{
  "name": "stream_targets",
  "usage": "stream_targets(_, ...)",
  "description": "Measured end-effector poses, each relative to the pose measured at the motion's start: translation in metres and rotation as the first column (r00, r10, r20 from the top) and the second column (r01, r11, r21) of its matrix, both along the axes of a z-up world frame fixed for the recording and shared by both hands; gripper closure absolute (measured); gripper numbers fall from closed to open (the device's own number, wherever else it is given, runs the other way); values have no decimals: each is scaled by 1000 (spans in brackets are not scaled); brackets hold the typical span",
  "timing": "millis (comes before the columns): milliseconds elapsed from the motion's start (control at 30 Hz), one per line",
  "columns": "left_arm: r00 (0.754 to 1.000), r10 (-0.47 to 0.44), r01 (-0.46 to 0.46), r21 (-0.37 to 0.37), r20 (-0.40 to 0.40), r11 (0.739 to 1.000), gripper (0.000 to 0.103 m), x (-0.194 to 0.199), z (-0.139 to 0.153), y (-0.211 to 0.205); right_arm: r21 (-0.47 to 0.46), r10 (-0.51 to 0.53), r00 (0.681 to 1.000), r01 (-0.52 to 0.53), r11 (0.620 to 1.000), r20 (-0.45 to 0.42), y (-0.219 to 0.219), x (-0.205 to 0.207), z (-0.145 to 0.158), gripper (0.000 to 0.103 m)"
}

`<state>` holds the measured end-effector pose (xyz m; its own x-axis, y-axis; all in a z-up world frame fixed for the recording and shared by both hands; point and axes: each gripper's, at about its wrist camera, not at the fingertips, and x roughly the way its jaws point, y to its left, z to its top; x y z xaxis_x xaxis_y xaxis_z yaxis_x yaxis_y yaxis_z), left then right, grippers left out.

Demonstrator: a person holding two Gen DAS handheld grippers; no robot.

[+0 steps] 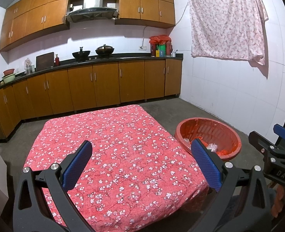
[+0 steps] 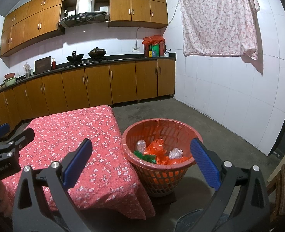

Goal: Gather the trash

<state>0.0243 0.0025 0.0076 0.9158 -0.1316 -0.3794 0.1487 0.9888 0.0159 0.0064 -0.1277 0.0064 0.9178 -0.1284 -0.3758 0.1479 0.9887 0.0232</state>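
Both grippers — left gripper [image 1: 140,166] over the cloth-covered counter [image 1: 111,147], right gripper [image 2: 141,163] nearer the basket [image 2: 181,124] — hang with fingers apart, holding nothing. The trash [image 2: 157,152] already lies bunched inside the basket; the counter shows none, so I judge a slow scan of the floor is best before finishing.

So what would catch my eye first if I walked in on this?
Probably the red flowered tablecloth covering the table in the middle of the kitchen. Right beside it on the floor stands a red basket with crumpled orange, green and clear plastic bags inside. Both grippers, left and right, hover open and empty.
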Motion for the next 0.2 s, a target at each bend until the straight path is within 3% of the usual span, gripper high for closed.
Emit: stream_targets(200, 1000, -3, 3, -8, -7, 1000, 2, -1, -1, 0, 3, 0, 1000, 0, 1000, -1, 0, 0, -2, 4)
